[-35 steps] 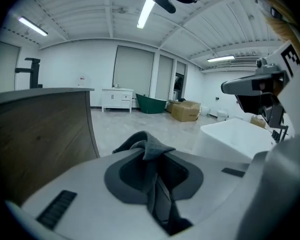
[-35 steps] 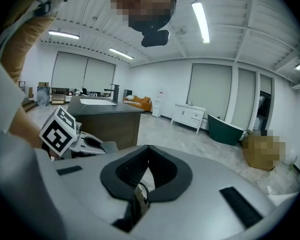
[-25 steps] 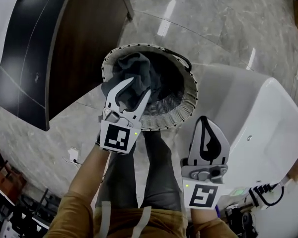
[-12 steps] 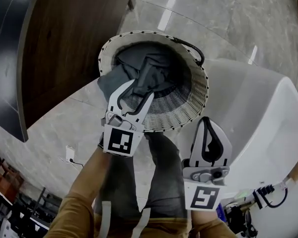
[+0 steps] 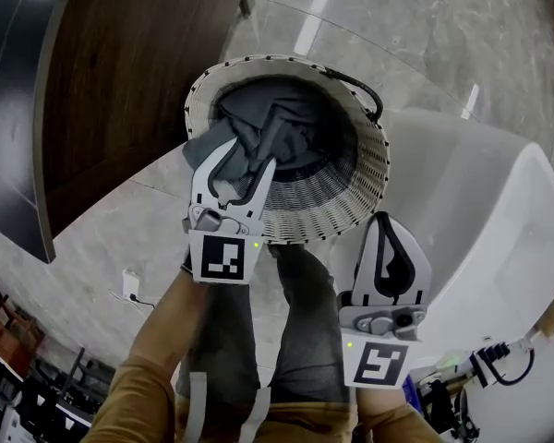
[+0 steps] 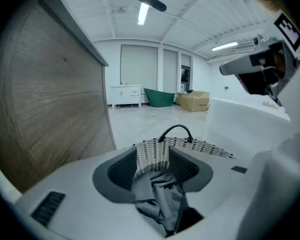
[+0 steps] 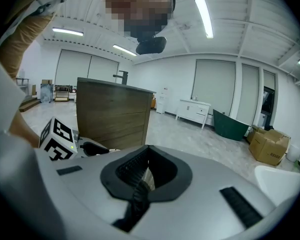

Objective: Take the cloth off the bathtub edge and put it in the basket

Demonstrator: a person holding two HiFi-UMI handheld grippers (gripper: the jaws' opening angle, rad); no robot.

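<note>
A round woven basket (image 5: pixel 369 187) stands on the marble floor with a grey cloth (image 5: pixel 286 127) bunched inside it. My left gripper (image 5: pixel 247 155) hangs over the basket's near rim. Its jaws have just been opening, and a fold of the cloth (image 6: pixel 160 199) still lies loosely between them. Beyond them the left gripper view shows the basket's weave (image 6: pixel 155 151) and black handle. My right gripper (image 5: pixel 381 220) is shut and holds nothing. It hovers to the right of the basket, beside the white bathtub (image 5: pixel 480 220).
A dark wooden cabinet (image 5: pixel 120 72) stands left of the basket. The bathtub fills the right side. The person's legs in grey trousers (image 5: pixel 295 321) stand just below the basket. A socket with a cable (image 5: pixel 129 289) lies on the floor at lower left.
The left gripper has sunk toward the basket and its jaws have spread wider. The cloth has dropped deeper into the basket. The right gripper has come down slightly.
</note>
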